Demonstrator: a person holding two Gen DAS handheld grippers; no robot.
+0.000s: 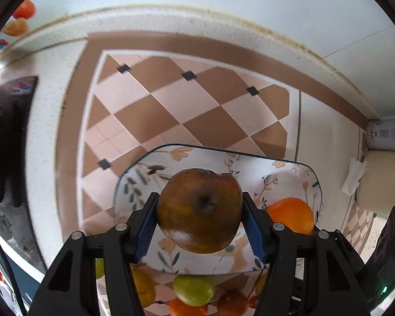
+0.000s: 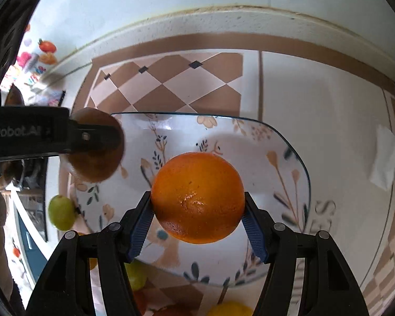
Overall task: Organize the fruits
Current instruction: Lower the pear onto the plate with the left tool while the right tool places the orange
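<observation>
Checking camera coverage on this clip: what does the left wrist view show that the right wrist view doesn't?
Only the left wrist view shows the left tool from behind, its blue pads clamped on the brown apple, and a red fruit near the bottom edge.

Only the right wrist view shows the right tool gripping the orange, and a yellow fruit at the bottom.

Both show the apple, the orange, the floral plate beneath them, green fruit near the plate and the checkered mat.
</observation>
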